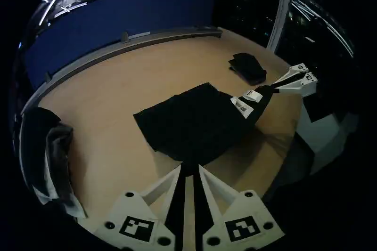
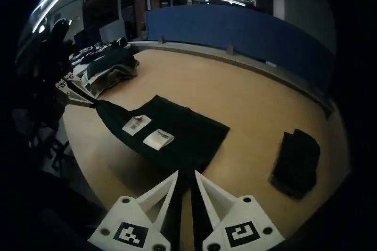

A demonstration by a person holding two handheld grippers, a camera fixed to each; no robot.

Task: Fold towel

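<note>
Right, the dark towel point(image 1: 198, 124) lies mostly flat in the middle of the desk point(image 1: 118, 91), with two white tags point(image 1: 245, 102) showing near one edge. My left claw point(image 1: 190, 168) is clamped on one corner and my right claw point(image 2: 186, 174) pinches another, both corners pulled taut. Pale wood surrounds the towel. Beyond the towel sits a small folded dark cloth point(image 1: 247, 67), and farther beyond it a blue partition point(image 1: 118, 20) in a dim room.

The left claw point(image 1: 188, 170) and the right claw point(image 2: 187, 174) each pinch a towel point(image 1: 198, 121) corner, fingers closed, well apart.
</note>
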